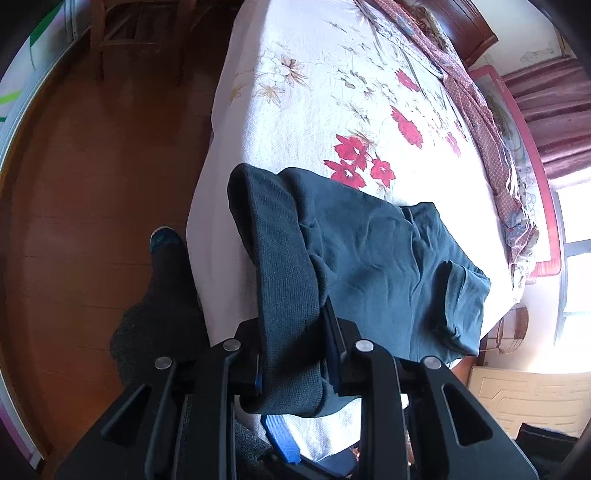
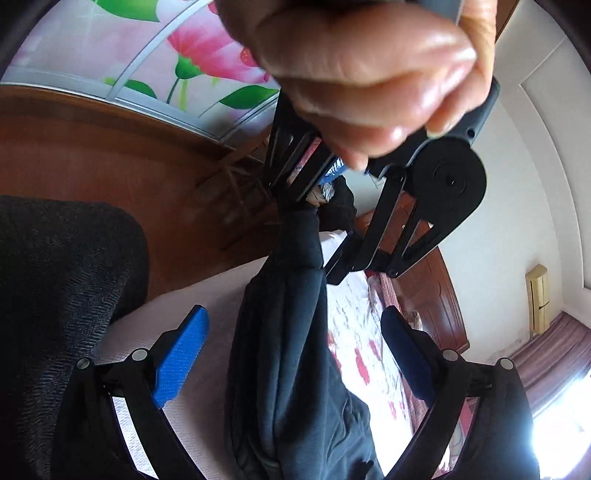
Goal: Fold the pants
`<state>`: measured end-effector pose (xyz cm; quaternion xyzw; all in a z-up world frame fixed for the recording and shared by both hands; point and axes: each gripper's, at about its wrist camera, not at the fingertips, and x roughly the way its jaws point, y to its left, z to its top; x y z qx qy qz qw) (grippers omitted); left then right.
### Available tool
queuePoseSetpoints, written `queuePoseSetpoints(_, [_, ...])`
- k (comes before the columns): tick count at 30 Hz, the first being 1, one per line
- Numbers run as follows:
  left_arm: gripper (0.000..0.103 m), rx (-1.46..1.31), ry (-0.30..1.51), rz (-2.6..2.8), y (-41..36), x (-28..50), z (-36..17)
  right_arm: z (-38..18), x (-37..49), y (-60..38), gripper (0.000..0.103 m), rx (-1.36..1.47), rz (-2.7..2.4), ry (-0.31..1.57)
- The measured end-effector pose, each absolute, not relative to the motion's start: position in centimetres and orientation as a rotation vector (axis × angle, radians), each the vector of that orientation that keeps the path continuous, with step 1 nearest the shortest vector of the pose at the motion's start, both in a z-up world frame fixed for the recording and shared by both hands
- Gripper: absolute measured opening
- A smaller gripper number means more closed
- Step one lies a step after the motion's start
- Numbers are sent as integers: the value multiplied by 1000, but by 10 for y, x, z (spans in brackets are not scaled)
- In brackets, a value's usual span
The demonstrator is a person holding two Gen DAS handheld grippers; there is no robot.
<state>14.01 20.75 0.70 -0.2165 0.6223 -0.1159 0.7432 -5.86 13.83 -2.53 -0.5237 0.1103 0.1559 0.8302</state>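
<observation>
The dark teal pants (image 1: 373, 258) lie bunched near the front edge of the bed (image 1: 314, 92). My left gripper (image 1: 291, 354) is shut on the ribbed waistband (image 1: 280, 280) and lifts it off the bed. In the right wrist view the pants (image 2: 291, 350) hang down from the left gripper (image 2: 314, 206), which a bare hand (image 2: 362, 74) holds above. My right gripper (image 2: 291, 350) is open, its blue pads (image 2: 181, 358) on either side of the hanging cloth, not touching it.
The bed has a white cover with red flowers; a patterned blanket (image 1: 480, 122) lies along its far side. Wooden floor (image 1: 92, 184) and a wooden chair (image 1: 140, 33) are left of the bed. The person's leg and foot (image 1: 162, 280) stand beside the bed edge.
</observation>
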Motion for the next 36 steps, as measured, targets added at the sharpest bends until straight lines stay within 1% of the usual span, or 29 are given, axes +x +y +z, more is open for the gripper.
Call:
queuePoseSetpoints(3, [24, -477, 1375, -252, 205, 144, 6, -50, -47, 148, 93, -1216, 294, 228])
queuePoseSetpoints(4, [24, -478, 1374, -254, 204, 144, 8, -52, -42, 148, 90, -1197, 311, 231])
queuePoseSetpoints(6, [24, -490, 1364, -269, 202, 144, 13, -47, -29, 148, 45, -1145, 313, 282])
queuePoseSetpoints(8, [25, -473, 1357, -262, 200, 142, 18, -32, -13, 144, 15, -1083, 335, 347])
queuePoseSetpoints(9, [26, -442, 1346, -252, 200, 141, 23, -21, -6, 137, 12, -1031, 352, 387])
queuePoseSetpoints(10, [30, -432, 1325, -263, 201, 140, 30, -8, 0, 127, 11, -963, 366, 420])
queuePoseSetpoints(11, [46, -432, 1308, -292, 202, 140, 37, 9, 9, 115, 10, -869, 375, 464])
queuePoseSetpoints(12, [59, -427, 1285, -312, 202, 139, 47, 25, 18, 99, 10, -769, 382, 502])
queuePoseSetpoints(13, [82, -429, 1232, -303, 206, 137, 61, 45, 27, 81, 10, -642, 390, 538])
queuePoseSetpoints(14, [94, -438, 1168, -301, 209, 134, 73, 62, 36, 61, 10, -532, 397, 567])
queuePoseSetpoints(16, [95, -440, 1057, -321, 211, 128, 100, 91, 52, 17, 10, -339, 375, 602])
queuePoseSetpoints(19, [100, -412, 952, -338, 204, 123, 125, 121, 69, -62, 10, -83, 325, 622])
queuePoseSetpoints(21, [100, -369, 927, -363, 189, 121, 132, 132, 61, -116, 10, 31, 287, 579])
queuePoseSetpoints(24, [100, -291, 969, -404, 158, 123, 125, 127, 44, -193, 10, 146, 161, 517])
queuePoseSetpoints(26, [100, -273, 1009, -447, 139, 123, 115, 112, 30, -240, 10, 228, 60, 495])
queuePoseSetpoints(28, [100, -246, 1065, -481, 114, 120, 99, 85, 14, -284, 10, 303, -60, 496])
queuePoseSetpoints(31, [100, -193, 1138, -524, 79, 111, 76, 27, -3, -333, 10, 470, -224, 589])
queuePoseSetpoints(33, [100, -143, 1182, -546, 55, 101, 59, -17, -21, -362, 10, 649, -236, 648])
queuePoseSetpoints(34, [100, -110, 1198, -559, 42, 95, 50, -28, -20, -359, 10, 687, -233, 648])
queuePoseSetpoints(36, [100, -48, 1214, -571, 17, 82, 31, -19, -21, -350, 10, 725, -222, 617])
